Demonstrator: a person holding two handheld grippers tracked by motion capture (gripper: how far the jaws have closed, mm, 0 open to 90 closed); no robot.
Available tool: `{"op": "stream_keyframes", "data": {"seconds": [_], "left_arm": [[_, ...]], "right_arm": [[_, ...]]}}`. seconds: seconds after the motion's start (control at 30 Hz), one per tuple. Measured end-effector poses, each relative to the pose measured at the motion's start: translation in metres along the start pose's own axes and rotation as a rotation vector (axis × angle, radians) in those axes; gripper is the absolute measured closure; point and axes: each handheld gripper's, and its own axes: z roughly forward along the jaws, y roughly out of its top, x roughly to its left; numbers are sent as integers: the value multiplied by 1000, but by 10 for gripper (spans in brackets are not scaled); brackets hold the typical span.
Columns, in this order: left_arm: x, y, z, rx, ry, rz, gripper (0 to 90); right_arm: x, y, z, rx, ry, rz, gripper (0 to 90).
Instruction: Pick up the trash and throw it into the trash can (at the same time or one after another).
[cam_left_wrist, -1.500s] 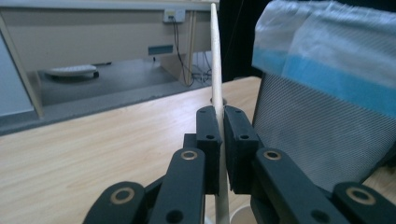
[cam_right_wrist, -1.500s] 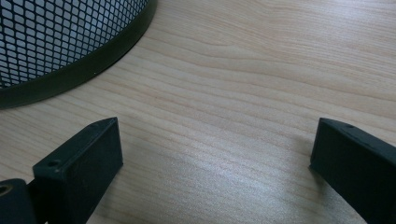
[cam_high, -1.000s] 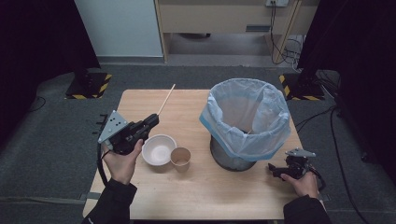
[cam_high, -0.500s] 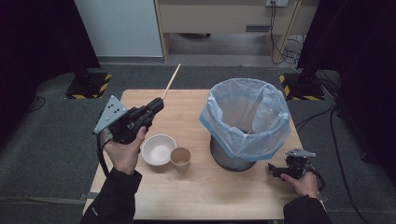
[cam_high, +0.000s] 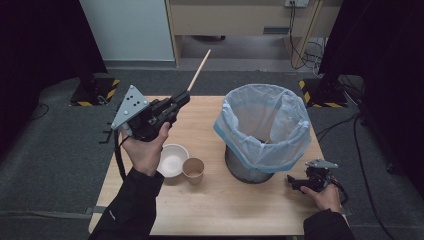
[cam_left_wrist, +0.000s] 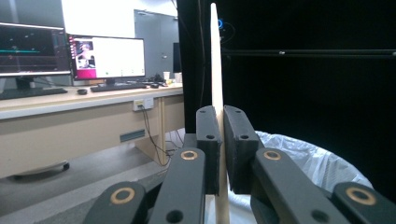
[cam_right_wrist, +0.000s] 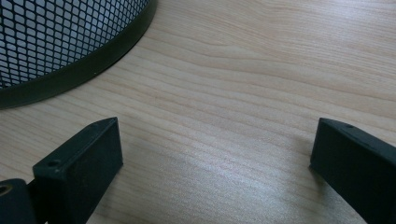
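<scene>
My left gripper (cam_high: 181, 99) is raised above the table's left side, shut on a thin wooden stick (cam_high: 198, 70) that points up and away to the right. In the left gripper view the stick (cam_left_wrist: 216, 70) stands straight up, pinched between the two black pads (cam_left_wrist: 208, 140), with my left gripper (cam_left_wrist: 219, 144) aimed over the bin's liner (cam_left_wrist: 308, 158). A wire-mesh bin (cam_high: 262, 130) with a pale blue liner stands at the right centre. My right gripper (cam_high: 295, 183) rests low on the table by the bin's base, open and empty. In its own view my right gripper (cam_right_wrist: 215, 158) hovers just above bare wood.
A white bowl (cam_high: 171, 159) and a brown paper cup (cam_high: 193, 170) sit side by side left of the bin. The mesh wall of the bin (cam_right_wrist: 60, 42) lies close to the right gripper. A desk with monitors (cam_left_wrist: 70, 56) stands beyond the table.
My left gripper has lifted the stick up off the table and swung it higher, tilting it toward the bin. The right gripper has not moved.
</scene>
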Motion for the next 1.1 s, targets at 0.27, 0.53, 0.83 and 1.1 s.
{"op": "stream_keyframes", "data": {"seconds": [0.27, 0.53, 0.83, 1.1], "left_arm": [[-10, 6, 19, -10, -33, 0, 851], [-23, 12, 43, -16, -73, 7, 851], [-31, 12, 63, -17, -96, -5, 851], [-38, 13, 83, -15, -113, -3, 852]], "right_arm": [[0, 0, 0, 0, 0, 1, 25], [0, 0, 0, -1, 0, 3, 25], [0, 0, 0, -4, -1, 0, 25], [0, 0, 0, -4, -1, -1, 25]]}}
